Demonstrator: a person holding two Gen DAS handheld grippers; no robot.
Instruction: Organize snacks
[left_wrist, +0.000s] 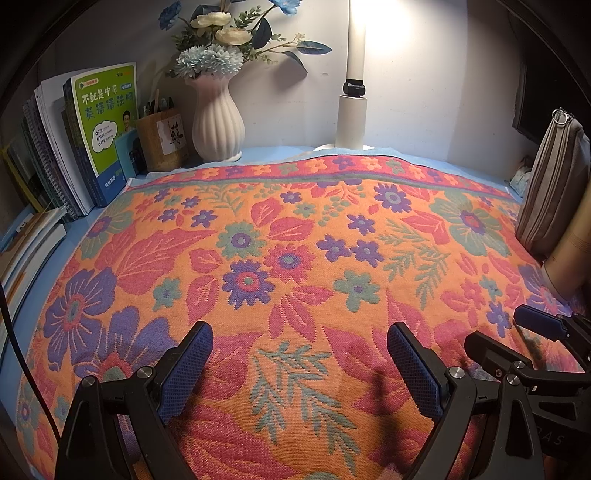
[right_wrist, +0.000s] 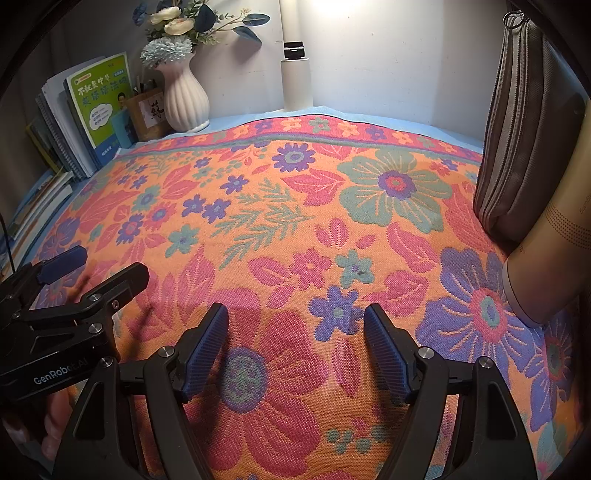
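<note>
Left black two-finger gripper (left_wrist: 300, 341) and right black two-finger gripper (right_wrist: 296, 325): side by side, level, low over orange floral woven cloth (left_wrist: 295, 236); fingers spread wide, holding nothing.

The left tongs (right_wrist: 107, 273) carry the white brand "GenRobot.AI" on the black body. The green book (left_wrist: 105, 122) at the far left edge of the bench shows "不就是中考英语语法吗".

Two low wrist views, side by side, facing the back wall

Each looks forward between its spread jaws, close over the floral cloth (left_wrist: 295, 236); both share the vase (right_wrist: 184, 96) and lamp (left_wrist: 352, 118) far ahead.
</note>
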